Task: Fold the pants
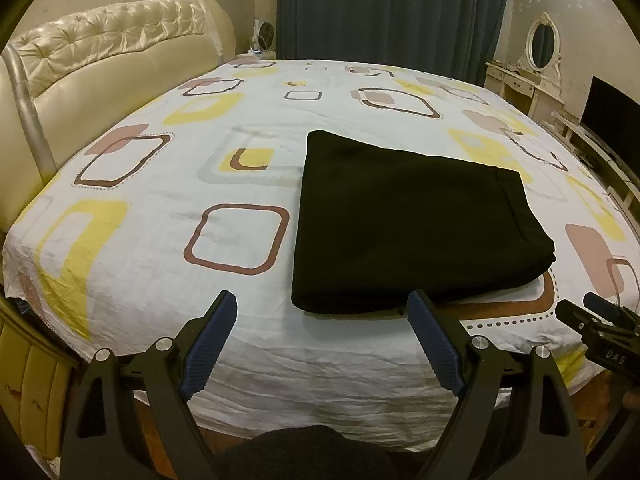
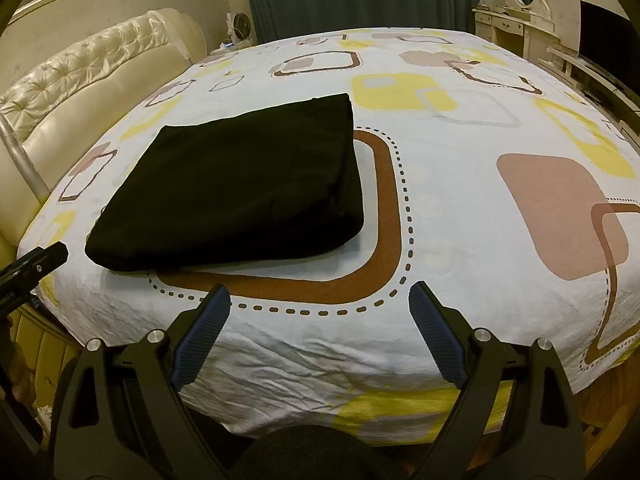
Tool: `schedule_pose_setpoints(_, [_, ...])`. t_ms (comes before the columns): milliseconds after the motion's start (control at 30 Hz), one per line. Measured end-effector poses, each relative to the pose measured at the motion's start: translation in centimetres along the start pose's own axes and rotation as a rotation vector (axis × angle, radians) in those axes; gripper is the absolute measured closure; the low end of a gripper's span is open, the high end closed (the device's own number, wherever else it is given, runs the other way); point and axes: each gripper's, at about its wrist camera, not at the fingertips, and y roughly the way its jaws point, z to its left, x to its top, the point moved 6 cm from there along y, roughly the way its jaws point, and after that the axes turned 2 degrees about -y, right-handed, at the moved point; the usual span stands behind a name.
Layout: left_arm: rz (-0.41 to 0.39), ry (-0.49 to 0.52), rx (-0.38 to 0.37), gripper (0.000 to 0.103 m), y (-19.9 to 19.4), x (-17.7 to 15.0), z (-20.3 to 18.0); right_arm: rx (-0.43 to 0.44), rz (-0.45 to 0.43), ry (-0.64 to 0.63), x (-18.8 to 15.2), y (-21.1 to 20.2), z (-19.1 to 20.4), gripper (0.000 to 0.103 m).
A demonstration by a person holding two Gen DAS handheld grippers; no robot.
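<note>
The left hand-held gripper [image 1: 322, 306] hangs over the near edge of the bed with its blue-padded fingers [image 1: 210, 344] spread wide and nothing between them; the right hand-held gripper [image 2: 320, 298] is released in the same way, its jaws apart over bare sheet. Neither one touches the cloth, though in the left wrist view the tip of one finger overlaps the near edge of the pants [image 1: 404, 224] (whether it grazes the fabric I cannot tell).

The pants lie as a compact black rectangle, several layers thick, flat on the bed sheet [image 1: 248, 364] near its front edge, between the two grippers' lines of sight. The stacked edges show at the bundle's right-hand side, and a seam or hem runs along one far edge. Judging from that tidy shape and the empty grippers, the folding looks finished or very nearly so; at most a last squaring or smoothing could remain.

The sheet is white with rounded squares in yellow, pink and brown, lightly wrinkled toward the front. A tufted cream headboard [image 1: 108, 52] stands at the left, dark curtains [image 1: 392, 8] hang behind the bed, and a white dressing table with an oval mirror [image 1: 542, 40] and a dark screen [image 1: 612, 108] sit at the right.
</note>
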Motion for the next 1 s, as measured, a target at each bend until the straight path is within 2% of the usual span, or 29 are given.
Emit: schedule_pose_setpoints(1000, [-0.015,0.003,0.011,0.017,-0.31,0.39,0.11,0.011,0.020,-0.019,-0.52,0.49,0.35,0.012])
